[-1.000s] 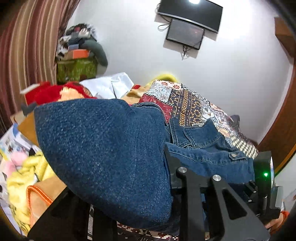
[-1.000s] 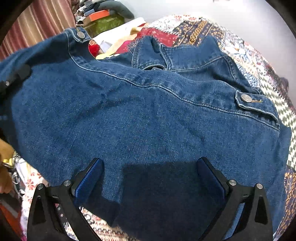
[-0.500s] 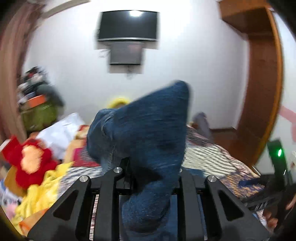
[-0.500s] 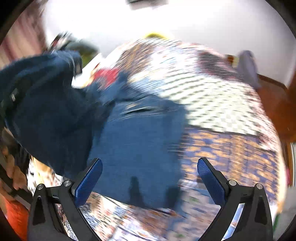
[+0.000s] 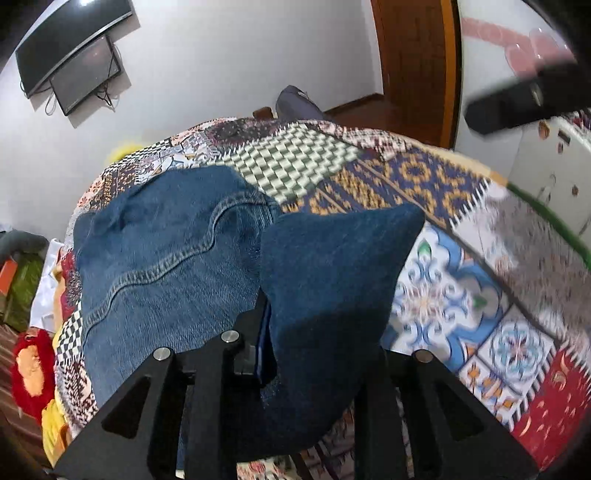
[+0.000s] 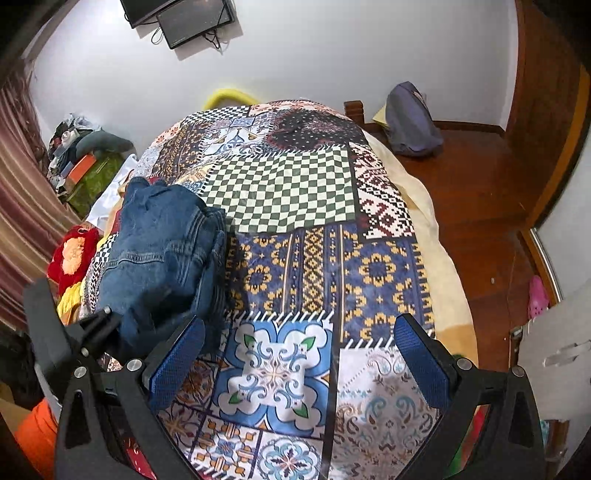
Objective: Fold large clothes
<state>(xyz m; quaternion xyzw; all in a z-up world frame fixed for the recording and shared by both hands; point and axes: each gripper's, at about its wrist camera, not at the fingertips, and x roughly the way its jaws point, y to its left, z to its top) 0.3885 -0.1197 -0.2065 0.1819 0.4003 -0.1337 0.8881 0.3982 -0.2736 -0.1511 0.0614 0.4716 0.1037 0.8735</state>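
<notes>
The big blue denim jacket [image 6: 159, 251] lies bunched at the left edge of the patchwork bedspread [image 6: 295, 192]; it is heavy and soft. Your left gripper [image 5: 306, 343] pinches one thick fold near that edge; take seams. The right gripper [image 6: 295, 365] fingers stand wide, empty.

— What's the room like?
— White walls [image 6: 314, 55], a dark screen [image 6: 195, 22] mounted high on the far one, striped curtains [image 6: 22, 206] at left.
— And the floor?
— Reddish wood floor [image 6: 476, 192] at right, beside a bed under a patchwork bedspread [image 6: 288, 199]; a wooden door [image 5: 413, 62] stands far right.
</notes>
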